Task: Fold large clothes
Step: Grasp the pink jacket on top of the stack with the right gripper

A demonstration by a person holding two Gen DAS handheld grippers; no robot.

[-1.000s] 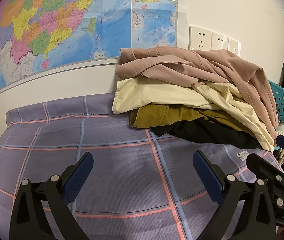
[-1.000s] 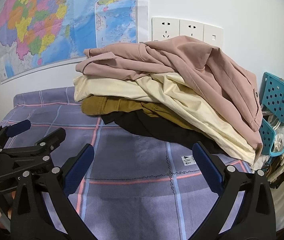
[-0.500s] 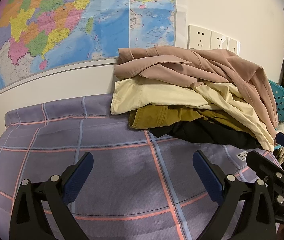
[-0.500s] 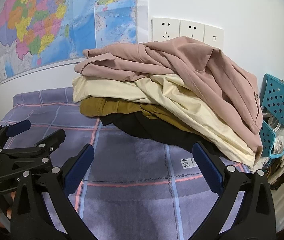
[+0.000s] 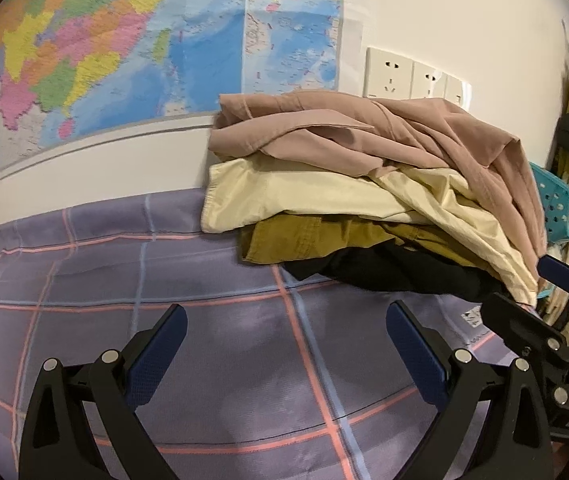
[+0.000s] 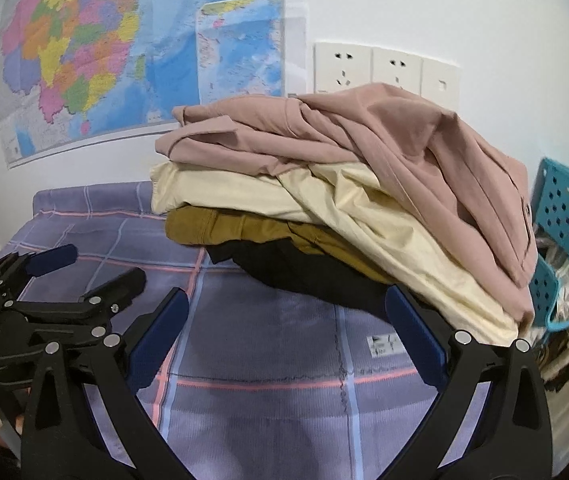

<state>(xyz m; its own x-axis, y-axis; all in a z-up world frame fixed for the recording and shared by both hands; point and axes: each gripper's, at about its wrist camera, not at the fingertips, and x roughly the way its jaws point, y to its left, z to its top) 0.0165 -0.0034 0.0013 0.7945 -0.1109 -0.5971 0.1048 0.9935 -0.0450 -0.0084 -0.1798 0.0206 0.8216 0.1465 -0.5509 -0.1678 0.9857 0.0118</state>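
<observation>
left gripper + right gripper: jaws apart, empty | clothes stack overhangs bed edge by blue basket | risk: tugging pink garment drags the cream one off

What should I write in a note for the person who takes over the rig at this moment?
Left claw: open, empty, over the bare purple plaid sheet.
Right claw: open, empty, just in front of the clothes pile.
Pile, at the back of the sheet against the wall, top to bottom: pink garment, cream garment, mustard garment, black garment. All are crumpled, and the pile slopes toward the blue basket.
Done: nothing folded yet.
Left: probably take the pink garment first, spread it on the sheet, fold it, then the others.
</observation>
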